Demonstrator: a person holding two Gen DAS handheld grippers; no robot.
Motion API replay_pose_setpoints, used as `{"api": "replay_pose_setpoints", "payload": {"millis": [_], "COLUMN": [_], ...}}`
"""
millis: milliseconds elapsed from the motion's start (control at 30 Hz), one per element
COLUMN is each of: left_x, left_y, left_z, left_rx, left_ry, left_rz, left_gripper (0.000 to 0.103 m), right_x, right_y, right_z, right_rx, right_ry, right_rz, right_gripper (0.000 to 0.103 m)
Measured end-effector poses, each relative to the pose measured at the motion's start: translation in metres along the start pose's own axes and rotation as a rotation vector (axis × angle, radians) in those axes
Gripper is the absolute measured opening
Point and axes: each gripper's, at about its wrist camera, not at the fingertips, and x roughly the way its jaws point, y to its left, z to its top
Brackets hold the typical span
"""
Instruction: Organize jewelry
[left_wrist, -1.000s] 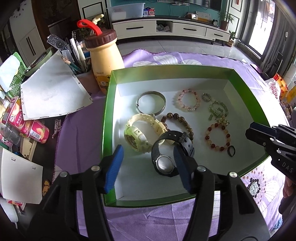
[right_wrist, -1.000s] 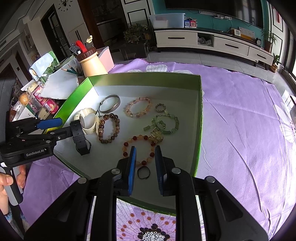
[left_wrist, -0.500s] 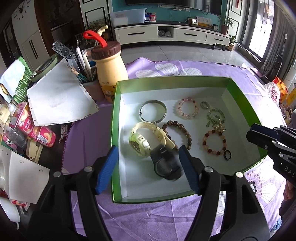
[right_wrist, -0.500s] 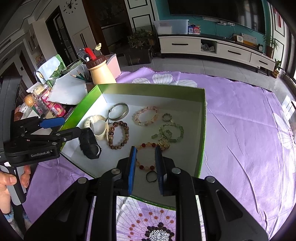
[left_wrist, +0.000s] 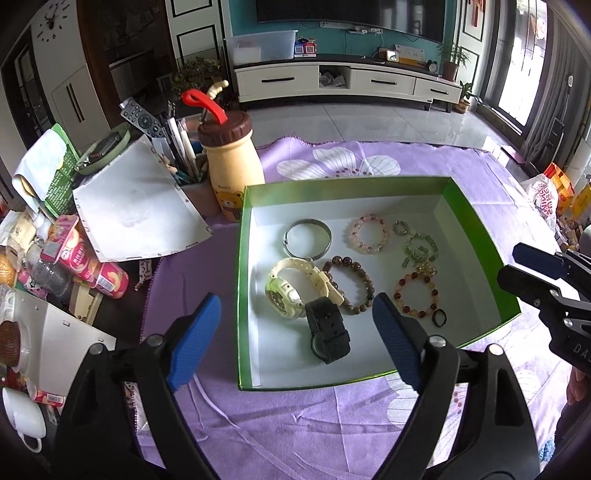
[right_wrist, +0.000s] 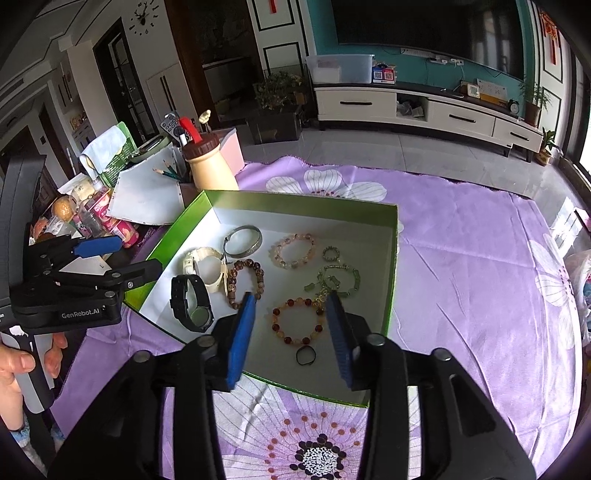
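Observation:
A green box (left_wrist: 243, 258) (right_wrist: 391, 280) with a white floor lies on the purple cloth. In it are a black watch (left_wrist: 327, 334) (right_wrist: 192, 304), a cream watch (left_wrist: 291, 284) (right_wrist: 203, 264), a silver bangle (left_wrist: 307, 237), a brown bead bracelet (left_wrist: 351, 282), a pink bead bracelet (left_wrist: 369, 234), a red bead bracelet (left_wrist: 415, 295) (right_wrist: 297, 320), green jewelry (left_wrist: 419, 249) and a small black ring (left_wrist: 439, 317) (right_wrist: 306, 356). My left gripper (left_wrist: 295, 339) is open and empty, raised over the box's near edge. My right gripper (right_wrist: 291, 332) is open and empty above the red bracelet.
A cream bottle with a brown cap (left_wrist: 231, 162) and a pen holder (left_wrist: 181, 155) stand behind the box's left corner. White card sheets (left_wrist: 136, 210), snack packets (left_wrist: 85, 258) and a white cup (left_wrist: 22, 417) crowd the left. Purple cloth (right_wrist: 480, 277) stretches to the right.
My left gripper let go of the black watch, which now lies in the box, and drew back and up. My right gripper opened from shut and also rose.

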Motion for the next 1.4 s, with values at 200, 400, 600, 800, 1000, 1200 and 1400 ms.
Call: {"api": "replay_pose_setpoints", "payload": {"millis": [200,400,600,800,1000,1200,1400], "left_x": [-0.018,-0.036,-0.056,-0.063,-0.053,-0.039,-0.027], "left_y": [-0.001,-0.002,-0.002,0.002,0.003,0.003,0.005], "left_z": [0.004,0.012,0.021,0.034,0.044,0.047,0.051], "left_rx": [0.0,-0.008,-0.018,-0.053,-0.081,-0.087,-0.087], "left_ry": [-0.027,-0.054,-0.093,-0.074,0.01,0.045,0.065], "left_rz": [0.012,0.026,0.042,0.059,0.036,0.043,0.05], "left_gripper": [0.094,0.101,0.101,0.101,0.101,0.101,0.101], "right_x": [-0.018,-0.034,-0.044,-0.043,-0.032,-0.014,0.0], "right_y": [0.0,0.002,0.01,0.012,0.009,0.008,0.004], "right_z": [0.007,0.018,0.029,0.04,0.045,0.048,0.051], "right_rx": [0.018,0.029,0.001,-0.014,-0.008,-0.005,0.011], "right_ry": [-0.029,-0.034,-0.025,0.012,0.062,0.094,0.118], "right_rz": [-0.033,-0.07,-0.125,-0.222,-0.233,-0.242,-0.243], "right_gripper": [0.072,0.095,0.102,0.102,0.102,0.102,0.102]}}
